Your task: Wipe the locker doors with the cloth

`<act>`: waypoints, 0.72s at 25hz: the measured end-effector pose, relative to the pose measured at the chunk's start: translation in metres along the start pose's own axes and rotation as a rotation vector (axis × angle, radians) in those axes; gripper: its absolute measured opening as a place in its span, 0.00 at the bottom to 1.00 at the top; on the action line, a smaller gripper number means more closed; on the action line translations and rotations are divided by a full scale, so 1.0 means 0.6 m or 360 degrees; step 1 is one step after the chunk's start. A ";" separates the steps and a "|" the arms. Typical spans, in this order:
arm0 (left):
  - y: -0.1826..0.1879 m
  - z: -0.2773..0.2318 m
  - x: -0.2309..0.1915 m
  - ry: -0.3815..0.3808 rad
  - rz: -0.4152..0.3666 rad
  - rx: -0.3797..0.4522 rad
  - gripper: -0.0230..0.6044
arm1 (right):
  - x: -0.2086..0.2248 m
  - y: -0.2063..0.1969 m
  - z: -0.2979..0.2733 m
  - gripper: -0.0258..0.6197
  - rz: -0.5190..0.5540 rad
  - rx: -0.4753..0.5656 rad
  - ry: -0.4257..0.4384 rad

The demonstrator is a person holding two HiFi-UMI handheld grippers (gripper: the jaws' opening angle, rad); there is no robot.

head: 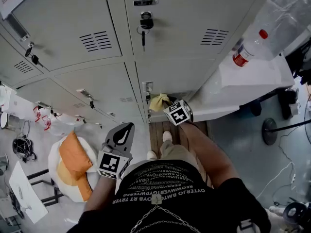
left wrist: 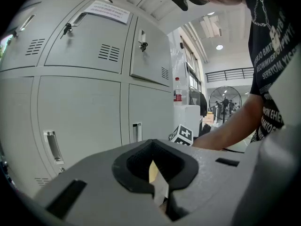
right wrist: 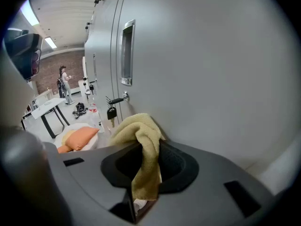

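A person's black shirt (head: pixel 165 198) fills the near edge of the head view. Just beyond it the left gripper (head: pixel 125 130) hangs with jaws together on nothing. The right gripper (head: pixel 166 107) reaches to the bottom row, jaws clamped on the yellow cloth (head: pixel 158 101), bunched up to a lower locker door (right wrist: pixel 211 79). Wiping appears under way down low; no door shows which are finished, so most may remain.
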State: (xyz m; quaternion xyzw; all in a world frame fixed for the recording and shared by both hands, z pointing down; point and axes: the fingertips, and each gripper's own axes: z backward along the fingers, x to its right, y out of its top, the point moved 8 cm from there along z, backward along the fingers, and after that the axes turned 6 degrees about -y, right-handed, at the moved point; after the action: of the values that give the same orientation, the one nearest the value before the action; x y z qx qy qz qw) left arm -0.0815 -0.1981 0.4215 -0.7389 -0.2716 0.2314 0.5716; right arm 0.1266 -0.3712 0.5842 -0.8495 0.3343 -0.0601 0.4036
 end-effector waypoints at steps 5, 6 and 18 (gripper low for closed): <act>0.005 -0.015 -0.003 -0.0053 -0.0026 0.0010 0.04 | 0.047 -0.029 0.021 0.16 -0.0067 -0.0022 -0.0088; 0.004 -0.018 -0.004 -0.0063 -0.0030 0.0011 0.04 | 0.055 -0.034 0.026 0.16 -0.0088 -0.0030 -0.0106; 0.034 -0.052 -0.013 -0.0088 -0.0060 0.0069 0.04 | 0.140 -0.097 0.081 0.16 -0.0098 -0.0129 -0.0344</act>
State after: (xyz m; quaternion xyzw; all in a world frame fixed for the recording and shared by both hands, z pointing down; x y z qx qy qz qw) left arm -0.0642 -0.2295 0.4095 -0.7144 -0.2960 0.2469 0.5840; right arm 0.2392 -0.3653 0.5800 -0.8765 0.2648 0.0330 0.4006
